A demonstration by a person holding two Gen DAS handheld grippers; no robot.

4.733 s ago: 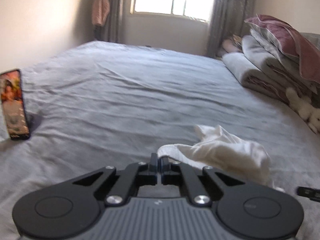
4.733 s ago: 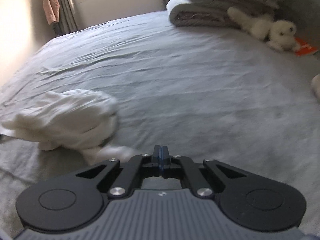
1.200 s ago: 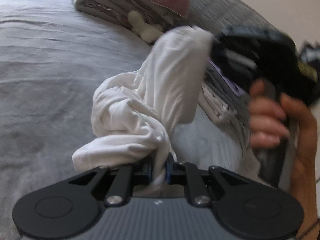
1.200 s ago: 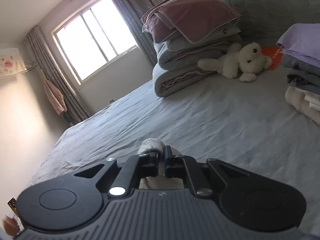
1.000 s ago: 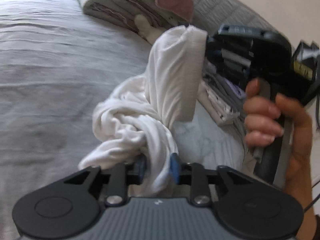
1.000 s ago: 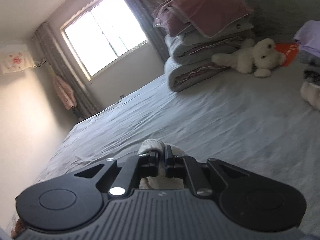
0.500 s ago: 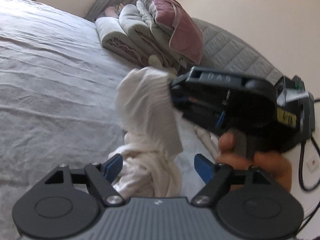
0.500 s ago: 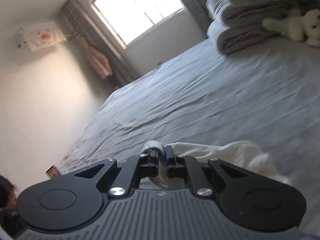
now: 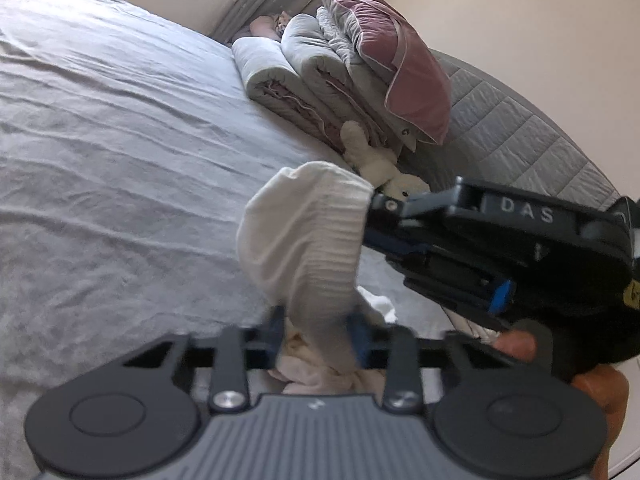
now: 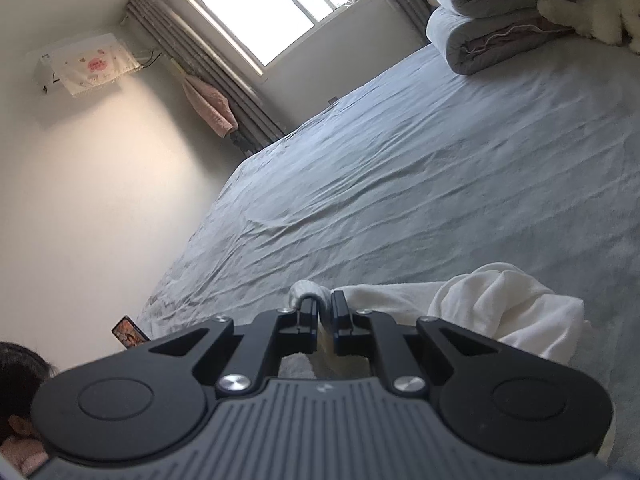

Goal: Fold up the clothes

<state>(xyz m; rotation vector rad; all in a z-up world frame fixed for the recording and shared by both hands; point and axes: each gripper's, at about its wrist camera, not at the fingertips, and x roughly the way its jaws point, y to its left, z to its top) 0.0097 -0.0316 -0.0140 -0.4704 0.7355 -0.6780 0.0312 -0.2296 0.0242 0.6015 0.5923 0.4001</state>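
Observation:
A white garment [image 9: 308, 236] hangs above the grey bed [image 9: 120, 160] from my right gripper [image 9: 372, 204], which is shut on its top edge. A ribbed band of it drops between the blue pads [image 9: 360, 340] of my left gripper [image 9: 318, 336]. The left jaws are closing, and the pads touch the band on both sides. The rest of the garment lies bunched below. In the right wrist view the right gripper [image 10: 324, 312] pinches a fold of white cloth, and the garment [image 10: 500, 300] trails to the right over the sheet.
Folded quilts topped by a pink pillow [image 9: 380, 72] are stacked against the quilted headboard [image 9: 520, 128], with a white plush toy [image 9: 384, 168] beside them. A phone [image 10: 128, 332] stands at the bed's far edge. A person's hand [image 9: 516, 344] holds the right gripper.
My left gripper let go of the bunched cloth, opened wide, and has closed in on the hanging ribbed band. The right gripper swung leftward, still holding the cloth.

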